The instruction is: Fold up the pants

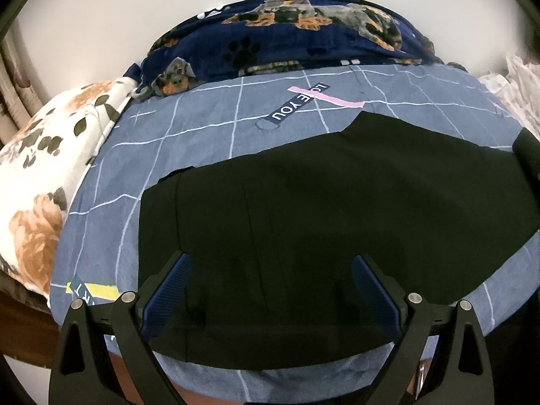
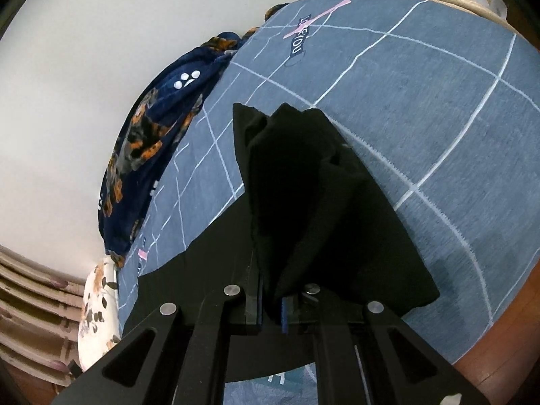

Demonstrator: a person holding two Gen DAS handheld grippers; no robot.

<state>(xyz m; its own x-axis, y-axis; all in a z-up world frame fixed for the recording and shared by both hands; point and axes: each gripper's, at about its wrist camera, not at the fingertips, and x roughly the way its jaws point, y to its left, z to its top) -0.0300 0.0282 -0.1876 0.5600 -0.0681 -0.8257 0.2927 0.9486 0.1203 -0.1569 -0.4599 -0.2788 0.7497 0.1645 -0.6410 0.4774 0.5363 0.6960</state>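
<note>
The left gripper point(image 1: 271, 290) hangs wide open over the black pants point(image 1: 303, 202), which lie flat on the bed sheet point(image 1: 209, 125). The right gripper point(image 2: 270, 307) pinches a lifted bunch, probably a leg end. Soft, light, limp cloth; grip edges or corners.

blue-grey grid-lined bedsheet point(image 1: 209, 155) with "love you" print; navy dog-print fleece blanket point(image 1: 303, 33) along far edge; white floral quilt point(image 1: 50, 155) beside sheet.

You have black pants point(image 1: 303, 209) on a blue-grey sheet point(image 1: 202, 128) gridded with white lines, a navy dog-and-paw-print blanket point(image 1: 303, 33), a white, orange-flowered pillow point(image 1: 50, 168), and blue finger pads point(image 1: 168, 290).
</note>
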